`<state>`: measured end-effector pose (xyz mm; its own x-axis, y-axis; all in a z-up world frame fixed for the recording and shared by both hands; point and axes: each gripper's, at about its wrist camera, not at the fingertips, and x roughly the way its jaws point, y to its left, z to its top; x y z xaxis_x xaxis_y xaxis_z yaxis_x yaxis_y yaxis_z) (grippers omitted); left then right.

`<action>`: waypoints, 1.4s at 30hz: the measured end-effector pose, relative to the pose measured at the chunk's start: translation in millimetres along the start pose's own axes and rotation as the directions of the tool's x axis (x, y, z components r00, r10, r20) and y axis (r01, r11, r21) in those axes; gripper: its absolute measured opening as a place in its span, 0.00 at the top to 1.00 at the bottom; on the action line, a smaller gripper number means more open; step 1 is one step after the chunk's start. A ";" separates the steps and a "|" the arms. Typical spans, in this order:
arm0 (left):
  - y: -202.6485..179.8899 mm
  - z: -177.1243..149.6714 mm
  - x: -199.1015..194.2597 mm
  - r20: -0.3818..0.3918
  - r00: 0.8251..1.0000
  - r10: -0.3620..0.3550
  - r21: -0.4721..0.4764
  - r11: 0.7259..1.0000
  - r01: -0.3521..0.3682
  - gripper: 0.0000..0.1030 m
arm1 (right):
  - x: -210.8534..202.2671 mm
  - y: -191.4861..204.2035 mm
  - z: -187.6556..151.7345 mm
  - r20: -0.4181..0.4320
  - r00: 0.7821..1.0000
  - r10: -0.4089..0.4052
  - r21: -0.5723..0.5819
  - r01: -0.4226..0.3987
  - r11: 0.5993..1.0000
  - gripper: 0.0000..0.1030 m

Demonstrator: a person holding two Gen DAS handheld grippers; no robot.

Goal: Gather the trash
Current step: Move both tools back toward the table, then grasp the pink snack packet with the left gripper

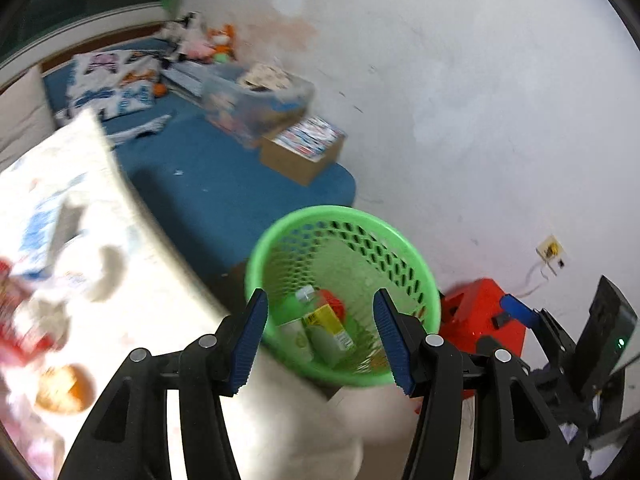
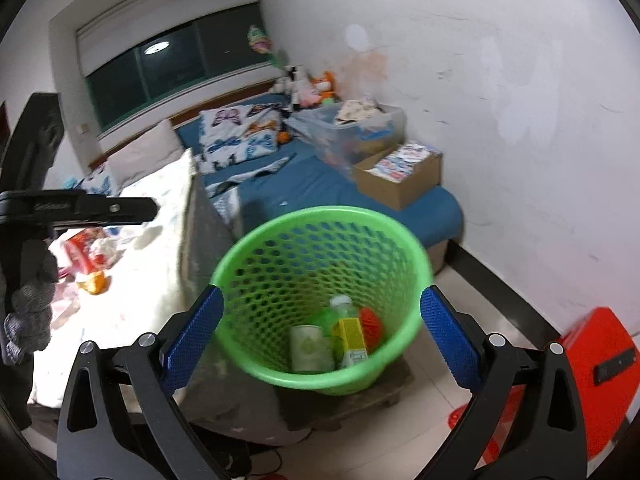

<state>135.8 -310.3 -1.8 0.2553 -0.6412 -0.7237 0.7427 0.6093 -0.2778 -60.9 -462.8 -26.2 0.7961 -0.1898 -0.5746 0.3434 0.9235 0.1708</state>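
A green mesh basket [image 1: 340,216] stands beside the bed. Inside it lie a white can [image 2: 310,348], a yellow carton [image 2: 352,338], a green bottle with a white cap [image 2: 340,308] and a red piece [image 2: 370,322]. My left gripper [image 1: 320,296] hovers above the basket's near rim, open, with nothing between its blue pads. My right gripper [image 2: 322,292] is open wide, its fingers seen either side of the basket [image 2: 320,216] but apart from it. On the white bed cover lie a red wrapper [image 2: 80,256] and an orange item [image 2: 94,282], blurred.
A gloved hand [image 2: 28,308] holds the left gripper at the left edge. A red stool [image 2: 600,364] stands right of the basket by the white wall. On the blue mattress [image 1: 208,184] sit a cardboard box [image 1: 300,156], a clear bin [image 1: 256,100], pillows and soft toys.
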 end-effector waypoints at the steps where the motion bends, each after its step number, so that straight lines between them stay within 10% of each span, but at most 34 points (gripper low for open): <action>1: 10.9 -8.1 -13.2 0.011 1.000 0.021 -0.015 1.000 -0.021 0.49 | 1.6 8.9 1.9 -0.001 1.000 0.012 -0.015 -0.012 1.000 0.05; 16: 130.5 -88.6 -129.9 0.104 0.952 0.288 -0.232 0.938 -0.259 0.49 | 34.5 139.8 12.5 -0.074 0.978 0.193 -0.181 -0.204 0.962 0.05; 27: 221.4 -122.2 -186.6 0.097 0.886 0.453 -0.450 0.814 -0.367 0.49 | 56.2 214.5 8.6 -0.166 0.940 0.300 -0.270 -0.335 0.903 0.09; 42: 292.6 -131.1 -162.0 0.009 0.945 0.327 -0.593 0.762 -0.258 0.49 | 71.5 276.6 -7.6 -0.245 0.899 0.364 -0.314 -0.429 0.847 0.09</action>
<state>230.6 33.0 -48.7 0.4902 -0.4106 -0.7689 0.1329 0.9070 -0.3996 87.3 -218.3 -26.1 0.7183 0.2471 -0.6504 -0.2066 0.9684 0.1397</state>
